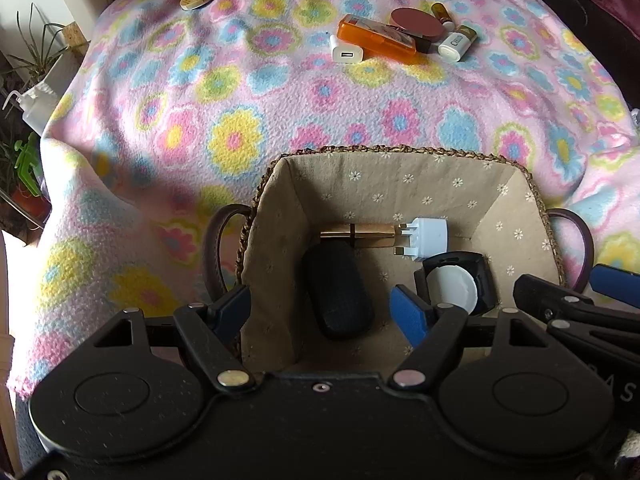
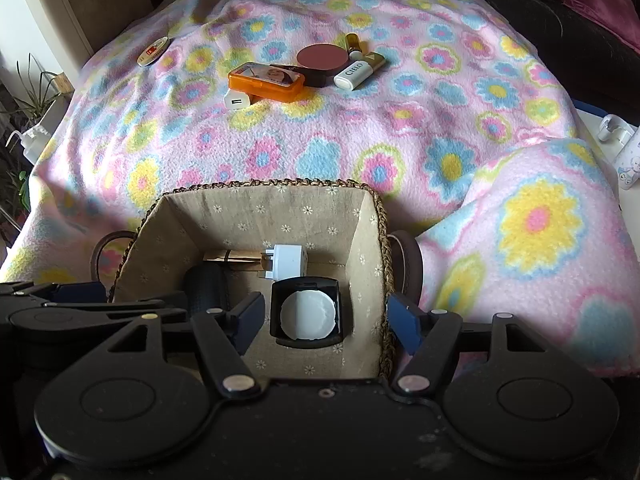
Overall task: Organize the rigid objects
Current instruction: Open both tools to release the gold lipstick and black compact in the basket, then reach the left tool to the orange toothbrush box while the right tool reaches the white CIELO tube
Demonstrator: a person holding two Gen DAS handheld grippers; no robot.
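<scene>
A woven, cloth-lined basket [image 1: 400,178] [image 2: 280,196] sits on a flowered blanket. Inside lie a black oval case [image 1: 338,292], a gold tube [image 1: 360,234], a white plug [image 1: 428,238] and a black compact [image 2: 306,312] with a white disc. My left gripper [image 1: 320,312] hangs open over the case, its pads clear of it. My right gripper [image 2: 326,320] is open around the compact without touching it; its right finger [image 2: 404,322] is outside the basket wall. Farther back lie an orange box [image 2: 266,80], a white charger [image 2: 238,101], a maroon disc [image 2: 323,57], an amber bottle [image 2: 353,44], a white tube [image 2: 358,70] and a round tin [image 2: 153,52].
Potted plants [image 1: 36,52] and a white spray bottle [image 1: 34,104] stand off the blanket's left edge. White items [image 2: 628,160] lie past the right edge. Dark upholstery [image 2: 560,12] runs along the back right. The blanket [image 2: 540,220] bulges up right of the basket.
</scene>
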